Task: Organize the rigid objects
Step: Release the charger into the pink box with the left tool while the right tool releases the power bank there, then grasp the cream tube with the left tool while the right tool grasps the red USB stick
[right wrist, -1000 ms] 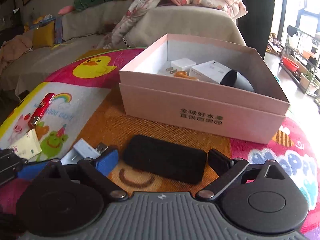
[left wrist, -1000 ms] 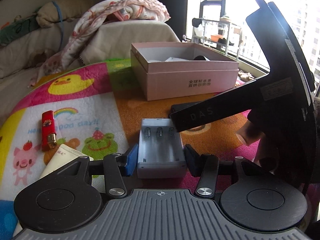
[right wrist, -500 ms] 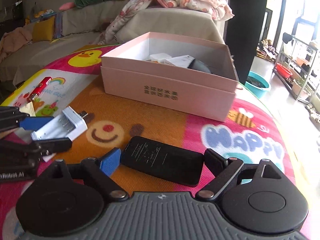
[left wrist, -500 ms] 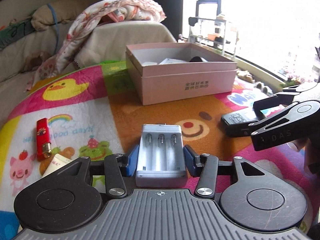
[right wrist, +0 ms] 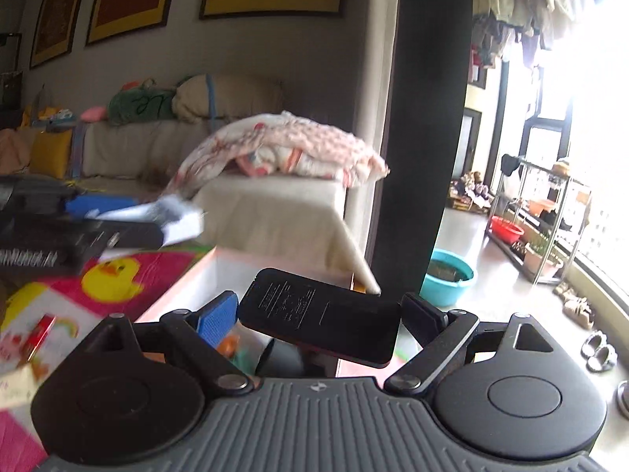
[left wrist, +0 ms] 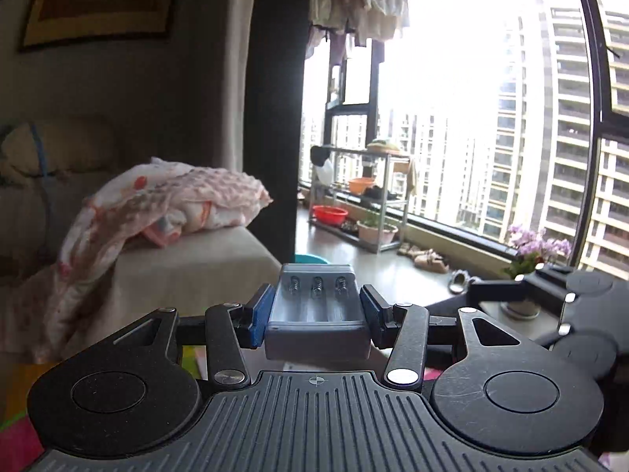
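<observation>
With both loads lifted clear of the cartoon play mat (right wrist: 118, 275), I put the step in hand as the carry toward the pink box (right wrist: 177, 295), whose near wall shows low in the right view. My left tool (left wrist: 316, 310) is about half open and clamped on the grey three-slot battery holder (left wrist: 316, 308), pads pressed on its two long sides, spring end pointing away from me; it hangs level in the air with only the room and window behind it. My right tool (right wrist: 320, 314) stands wide and grips the flat black device (right wrist: 320, 316) by its short ends, label side up, slightly tilted, directly over the box opening. Right jaws have just been closing a little, the device between them. A dark cylinder (right wrist: 281, 352) is visible in the box just under the device.

Judgement on next move: lower the right tool into a free patch of the box beside the cylinder, let go only once the device sits flat, then bring the left tool across, which needs the box back in its view first. Red lighter (right wrist: 39, 334) remains on the mat, blurred
</observation>
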